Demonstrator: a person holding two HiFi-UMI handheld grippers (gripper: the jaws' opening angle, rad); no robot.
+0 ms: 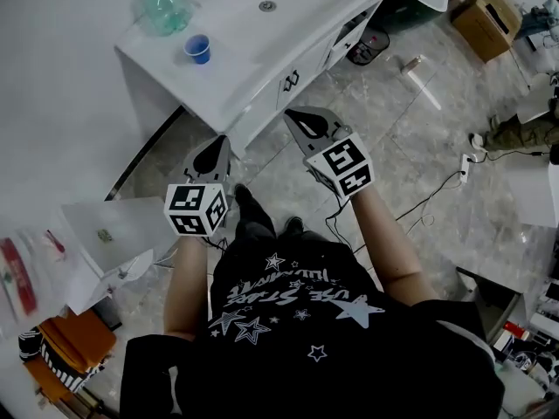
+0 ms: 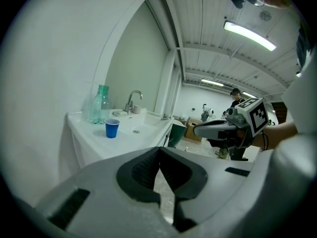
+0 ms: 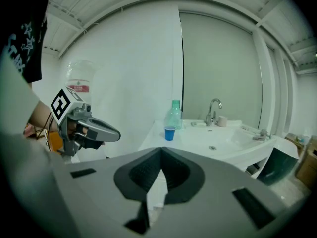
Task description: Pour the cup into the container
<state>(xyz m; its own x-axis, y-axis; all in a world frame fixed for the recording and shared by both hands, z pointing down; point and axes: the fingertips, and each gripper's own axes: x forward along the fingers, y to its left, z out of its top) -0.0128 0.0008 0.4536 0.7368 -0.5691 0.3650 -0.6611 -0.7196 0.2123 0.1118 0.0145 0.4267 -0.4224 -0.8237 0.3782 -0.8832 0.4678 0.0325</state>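
Approach step: left gripper (image 1: 211,149) and right gripper (image 1: 300,120) clenched empty, well short of the cup (image 1: 197,49) on the far counter (image 1: 249,55); next, opening one around it.

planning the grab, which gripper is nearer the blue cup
Left. The left gripper is short of the counter, almost straight in front of the cup; the right gripper is farther off, to its right.

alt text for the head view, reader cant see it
Seen from above, a person points the left gripper and the right gripper, both shut and empty, toward a white sink counter. A blue cup stands on it near a clear green bottle.
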